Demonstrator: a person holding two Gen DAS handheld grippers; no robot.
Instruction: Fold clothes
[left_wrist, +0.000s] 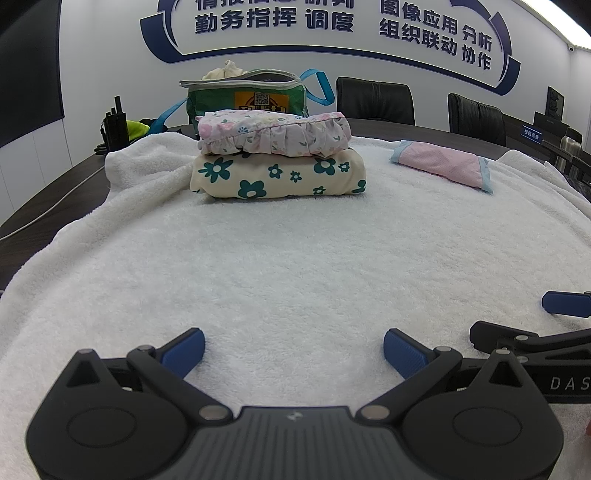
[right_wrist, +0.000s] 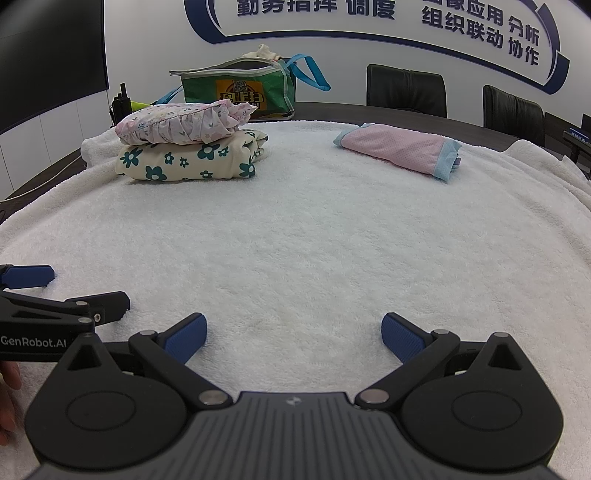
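Both tools, the left tool (left_wrist: 293, 349) and right tool (right_wrist: 293, 332), are wide open and hold nothing. The pink folded cloth (right_wrist: 399, 149) lies on the white towel (right_wrist: 295, 240), well apart from the folded pile (right_wrist: 188, 147).

Left gripper (left_wrist: 293, 349) held low and level, jaws spread wide, nothing between the blue pads (left_wrist: 183, 349). Right gripper (right_wrist: 293, 334) in the same pose, jaws equally wide, empty. Side by side, close together, both pointed forward; each caught at the edge of the other's view. Bit of hand (right_wrist: 8, 398) seen behind the left one.
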